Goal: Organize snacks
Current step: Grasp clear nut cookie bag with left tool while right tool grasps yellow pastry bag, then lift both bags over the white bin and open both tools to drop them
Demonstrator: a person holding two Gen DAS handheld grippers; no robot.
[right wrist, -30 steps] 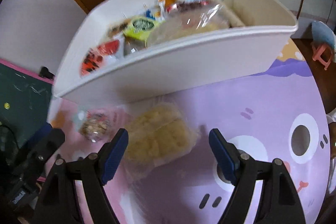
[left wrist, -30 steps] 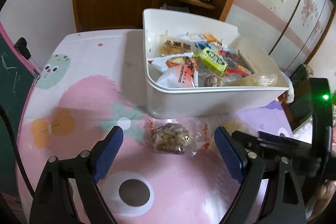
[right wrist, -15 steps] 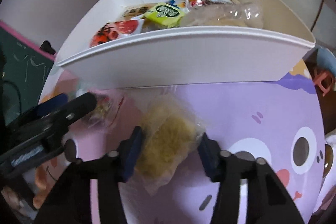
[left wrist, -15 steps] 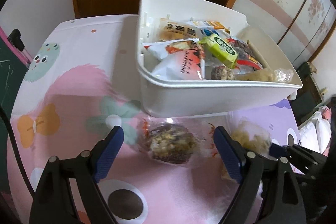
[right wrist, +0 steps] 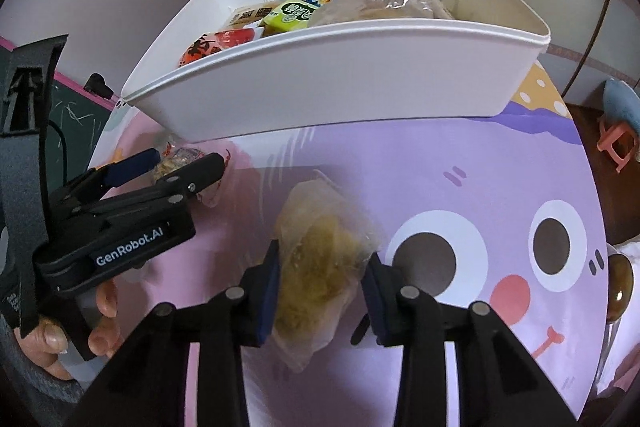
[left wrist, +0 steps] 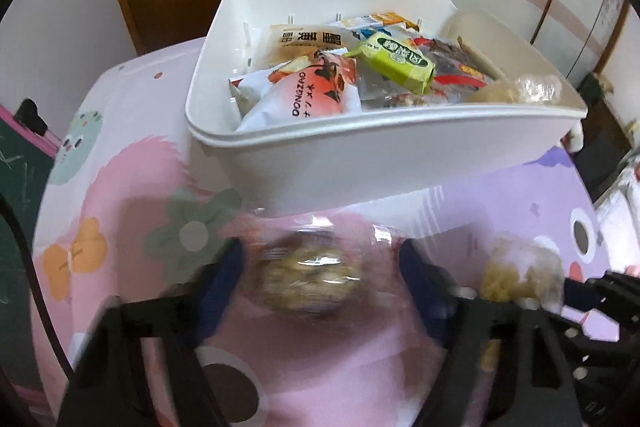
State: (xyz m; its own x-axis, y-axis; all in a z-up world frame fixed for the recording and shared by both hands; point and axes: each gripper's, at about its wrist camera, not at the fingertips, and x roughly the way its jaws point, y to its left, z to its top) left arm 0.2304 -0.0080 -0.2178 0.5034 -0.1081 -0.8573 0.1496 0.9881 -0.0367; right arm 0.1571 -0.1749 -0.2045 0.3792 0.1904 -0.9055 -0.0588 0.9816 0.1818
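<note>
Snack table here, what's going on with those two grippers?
A person is clearing snacks into the white bin, which is already full of packets. The right gripper is shut on a clear bag of yellowish snack. The left gripper has been closing around a wrapped nut cake on the table; blur hides whether its pads press yet.

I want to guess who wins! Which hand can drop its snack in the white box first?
Probably the right gripper: its fingers already squeeze the yellow snack bag. The left gripper has just been closing around the nut cake.

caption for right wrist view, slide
Right gripper shut on a bagged yellow snack before the white bin.
</note>
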